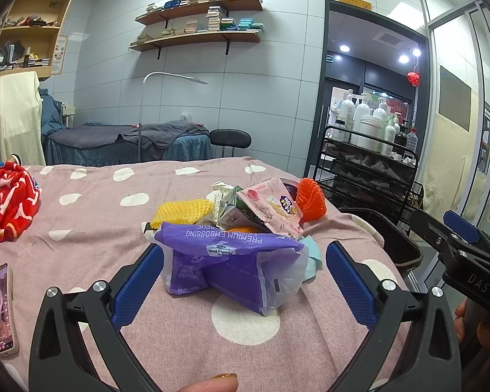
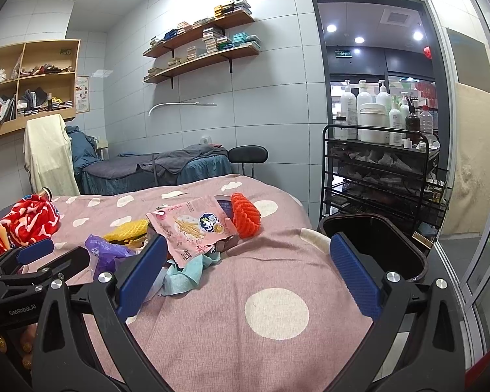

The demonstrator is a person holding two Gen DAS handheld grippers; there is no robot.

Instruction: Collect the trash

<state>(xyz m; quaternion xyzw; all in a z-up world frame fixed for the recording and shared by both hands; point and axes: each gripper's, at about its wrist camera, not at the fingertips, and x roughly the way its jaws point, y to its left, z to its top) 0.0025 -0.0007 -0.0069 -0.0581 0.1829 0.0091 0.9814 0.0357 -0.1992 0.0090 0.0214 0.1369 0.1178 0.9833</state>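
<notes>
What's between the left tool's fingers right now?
The purple tissue pack lies between the open left tool's fingers, untouched, in the left wrist view.

Both wrist cams sit low over the bed, facing the far tiled wall w/ shelves. Left view is close on the trash pile; right view sits further right, beside the bin. Both share pile, bed, cart.

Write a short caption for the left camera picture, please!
Open left tool around a purple tissue pack in the trash pile on a dotted pink blanket.
</notes>
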